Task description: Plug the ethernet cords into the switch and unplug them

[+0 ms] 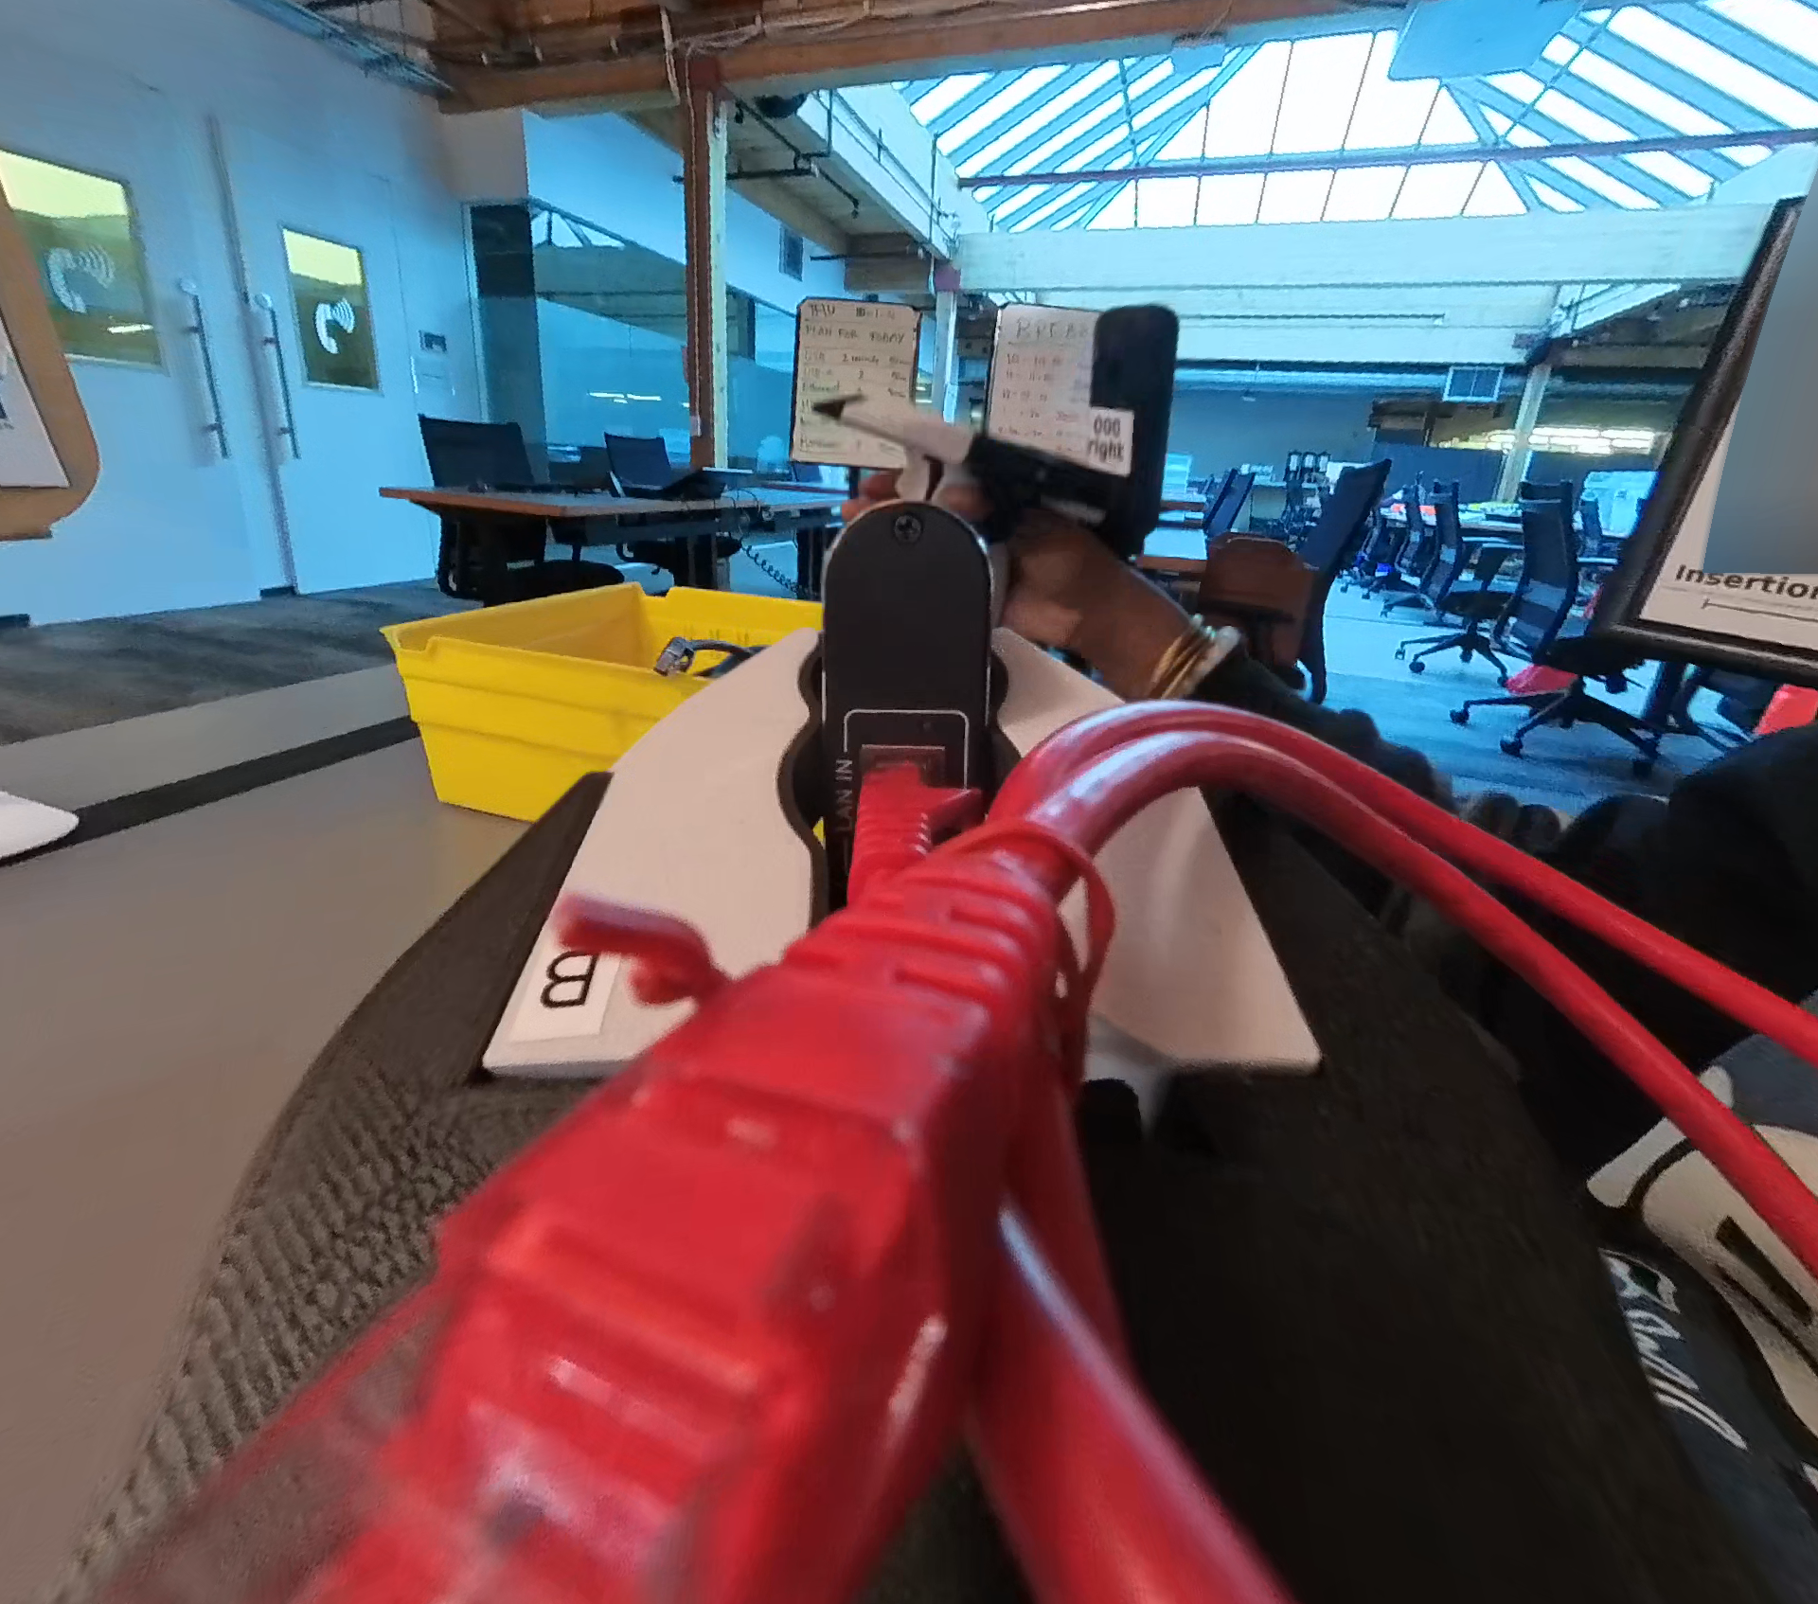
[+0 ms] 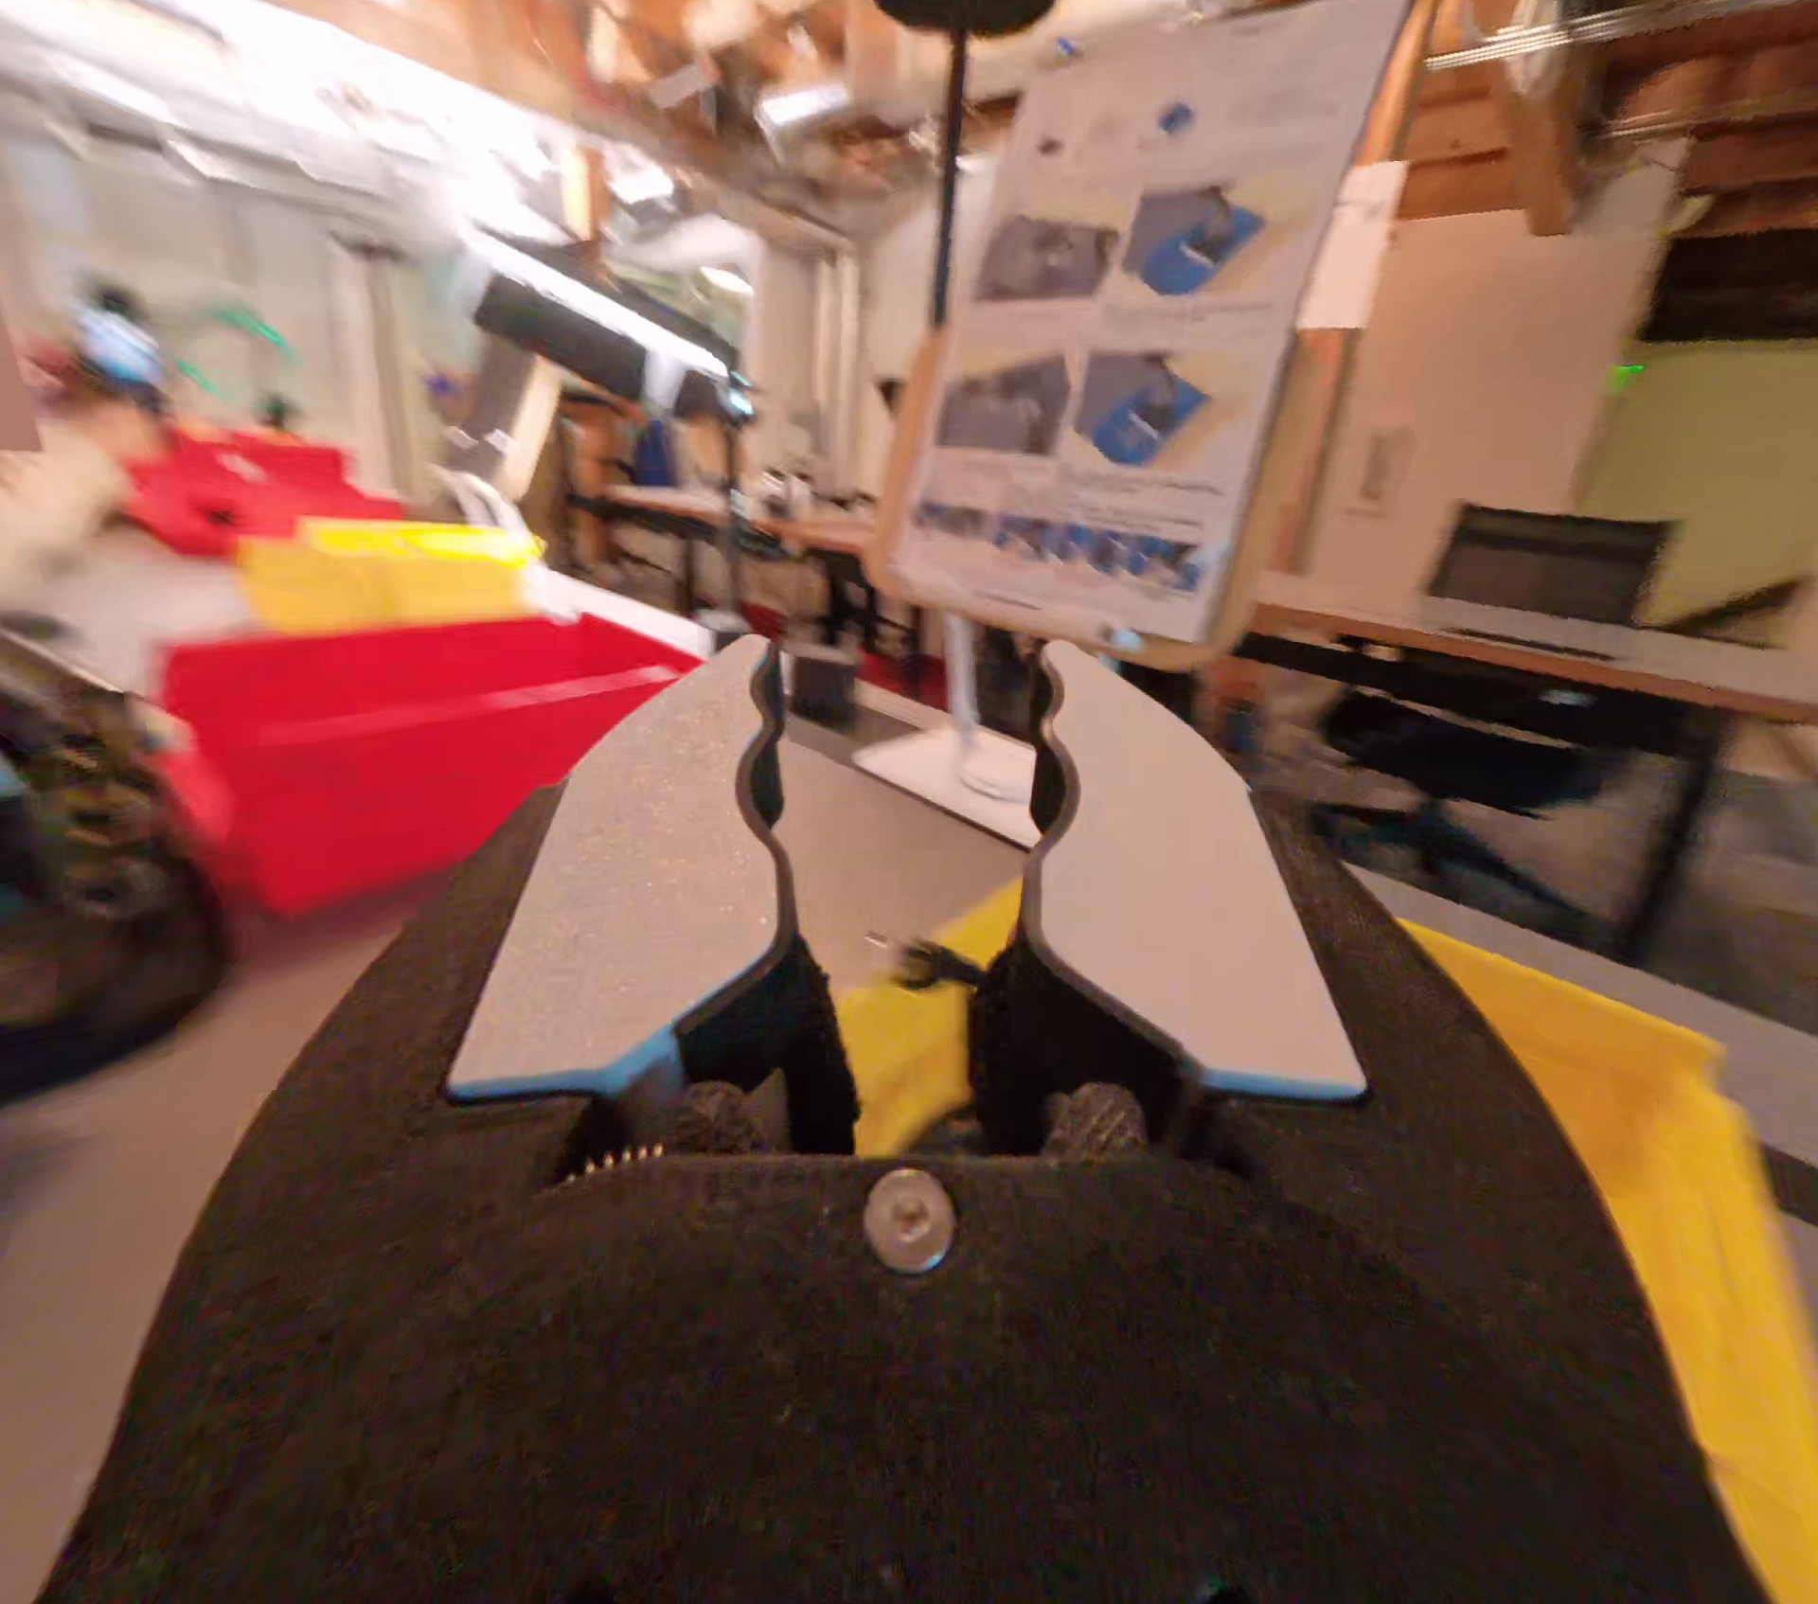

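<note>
My left gripper (image 1: 905, 671) is shut on a small black switch (image 1: 905, 603), held upright between its white fingers (image 1: 689, 780). A red ethernet plug (image 1: 890, 819) sits in the switch's port, and its red cord (image 1: 1279, 780) loops off to the right. A second red plug (image 1: 738, 1212) lies loose and blurred close to the camera. My right gripper (image 2: 905, 671) is open and empty above a yellow bin (image 2: 1574, 1163), where a black cord's plug (image 2: 925, 962) shows between the fingers. It also shows in the left wrist view (image 1: 984, 455), behind the switch, held in a hand.
The yellow bin (image 1: 512, 701) stands on the grey table behind the switch, with the black cord's plug (image 1: 674, 657) inside. A red bin (image 2: 393, 730) and another yellow bin (image 2: 384, 573) stand to the left. An instruction board on a stand (image 2: 1112, 337) is just ahead. The tips of one gripper are about 25 cm away from the tips of the other.
</note>
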{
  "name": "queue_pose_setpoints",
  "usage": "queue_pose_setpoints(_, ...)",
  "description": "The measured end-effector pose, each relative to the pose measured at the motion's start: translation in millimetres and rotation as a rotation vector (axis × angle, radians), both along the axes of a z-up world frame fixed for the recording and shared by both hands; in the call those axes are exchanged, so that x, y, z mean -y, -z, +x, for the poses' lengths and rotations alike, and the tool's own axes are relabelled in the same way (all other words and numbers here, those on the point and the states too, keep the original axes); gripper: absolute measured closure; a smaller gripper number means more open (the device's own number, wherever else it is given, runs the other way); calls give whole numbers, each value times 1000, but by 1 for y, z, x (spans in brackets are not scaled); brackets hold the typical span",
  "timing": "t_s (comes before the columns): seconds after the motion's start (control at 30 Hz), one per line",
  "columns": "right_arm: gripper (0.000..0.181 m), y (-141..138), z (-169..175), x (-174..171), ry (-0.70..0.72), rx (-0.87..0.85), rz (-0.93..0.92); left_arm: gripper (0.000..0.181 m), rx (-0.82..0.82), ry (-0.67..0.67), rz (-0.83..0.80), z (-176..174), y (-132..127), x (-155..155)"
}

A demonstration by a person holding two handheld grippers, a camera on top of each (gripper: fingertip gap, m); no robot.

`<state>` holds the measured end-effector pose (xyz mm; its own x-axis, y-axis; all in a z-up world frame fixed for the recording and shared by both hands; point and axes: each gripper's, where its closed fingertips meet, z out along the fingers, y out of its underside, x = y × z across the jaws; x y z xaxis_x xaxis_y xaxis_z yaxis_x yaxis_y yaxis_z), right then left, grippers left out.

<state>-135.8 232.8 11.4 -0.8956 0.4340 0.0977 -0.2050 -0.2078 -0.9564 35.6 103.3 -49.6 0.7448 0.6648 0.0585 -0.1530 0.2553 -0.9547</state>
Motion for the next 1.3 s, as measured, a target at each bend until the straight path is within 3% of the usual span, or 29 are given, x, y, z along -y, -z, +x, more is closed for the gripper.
queue_pose_setpoints(0.13, 128, -22, 58, 23, -309, 63, -31, 155, 19, 28, -41, 1, 5, -6)
queue_pose_setpoints(0.3, 132, 7, 155, 70, -629, -91, 322, 155, 91, 42, -178, -3, 27, -18)
queue_pose_setpoints(0.4, 135, 40, 191, 92, -684, -194, 563, 155, 119, 47, -292, -4, 42, -27)
queue_pose_setpoints(0.5, 136, 70, 206, 110, -663, -271, 748, 155, 116, 72, -375, 0, 52, -35)
queue_pose_setpoints(0.73, 156, 96, 209, 126, -644, -270, 875, 155, 76, 138, -430, 10, 55, -46)
queue_pose_setpoints(0.8, 157, 88, 213, 126, -665, -323, 827, 154, 54, 145, -398, 12, 49, -47)
queue_pose_setpoints(0.93, 158, 45, 220, 118, -712, -403, 553, 131, -12, 147, -222, 15, 22, -36)
queue_pose_setpoints(1.03, 157, 23, 216, 111, -711, -410, 390, 129, -80, 149, -127, 21, 6, -32)
queue_pose_setpoints(1.17, 158, 10, 223, 113, -835, -345, 178, 132, -151, 142, -67, 28, -5, -32)
queue_pose_setpoints(1.23, 158, 5, 222, 117, -873, -282, 75, 154, -171, 135, -8, 30, -11, -28)
queue_pose_setpoints(1.3, 158, 3, 217, 122, -883, -213, 13, 155, -175, 132, 7, 30, -15, -22)
